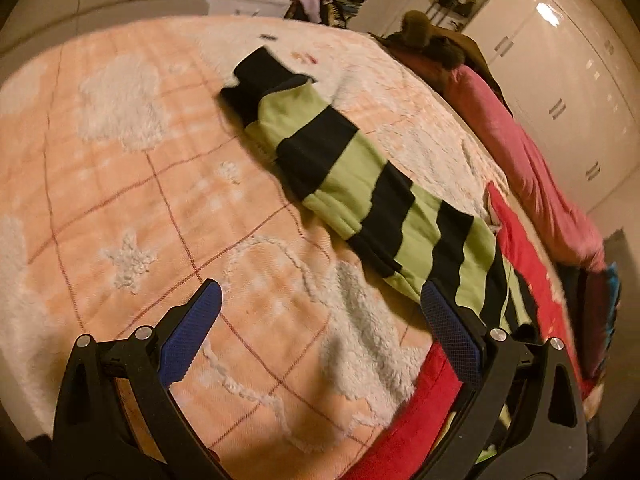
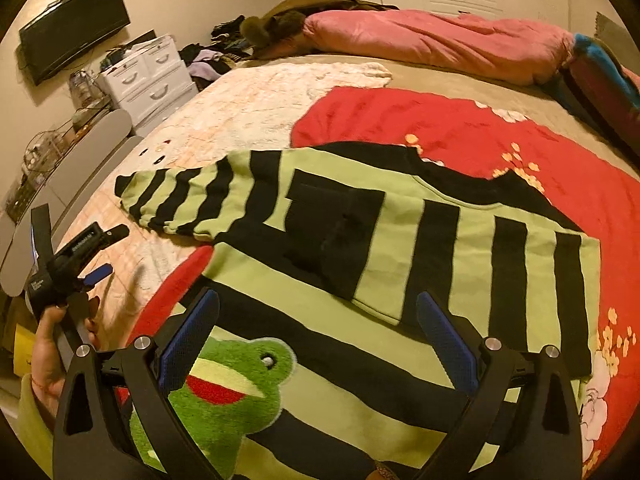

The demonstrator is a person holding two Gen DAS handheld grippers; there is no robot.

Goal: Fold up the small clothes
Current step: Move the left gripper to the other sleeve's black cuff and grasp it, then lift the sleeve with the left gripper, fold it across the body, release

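We can read no writing; the white print on our left gripper [image 2: 86, 258] is too blurred. The green-and-black striped sweater with a plush frog patch [image 2: 360, 240] lies flat on the red floral blanket [image 2: 460, 132], one sleeve out over the peach fleece blanket [image 1: 160, 208], which lies open. Both our left gripper and our right gripper [image 2: 318, 324] gape wide, holding nothing

Bed [image 2: 460, 80] carries peach blanket [image 1: 140, 200], red cloth [image 2: 460, 128].

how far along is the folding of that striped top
Partly done: one sleeve looks folded across the striped sweater; the other sleeve lies stretched out. Nothing in hand: left gripper and right gripper are open. Left: that sleeve, then the body.
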